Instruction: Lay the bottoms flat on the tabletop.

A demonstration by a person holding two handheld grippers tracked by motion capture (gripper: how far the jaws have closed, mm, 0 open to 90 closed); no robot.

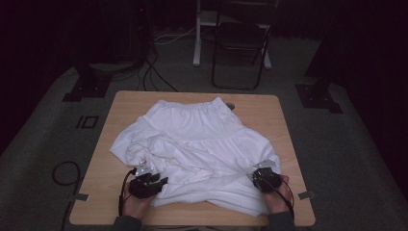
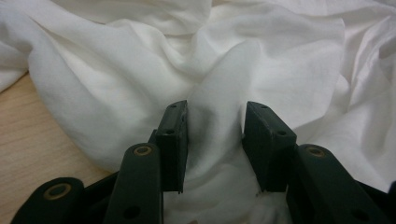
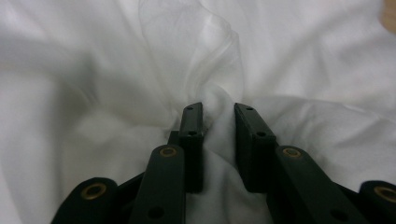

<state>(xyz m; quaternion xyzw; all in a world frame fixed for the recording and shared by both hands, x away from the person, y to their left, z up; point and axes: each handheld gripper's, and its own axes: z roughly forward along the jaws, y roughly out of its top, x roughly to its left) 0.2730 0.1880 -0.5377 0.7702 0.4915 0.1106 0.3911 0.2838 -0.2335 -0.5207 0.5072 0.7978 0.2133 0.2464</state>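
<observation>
Both claws sit at the near hem of the white skirt [image 1: 192,139] spread on the counter [image 1: 284,125], the left claw [image 2: 215,135] half-open around a fold, the right claw [image 3: 218,135] narrow around a bunched ridge, and each should pinch deep before any lifting.

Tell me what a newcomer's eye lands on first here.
A rumpled white garment covers most of the light wooden table, its gathered waistband at the far edge. At the near edge, the left tool and right tool each straddle a fold of the cloth, jaws partly open.
</observation>
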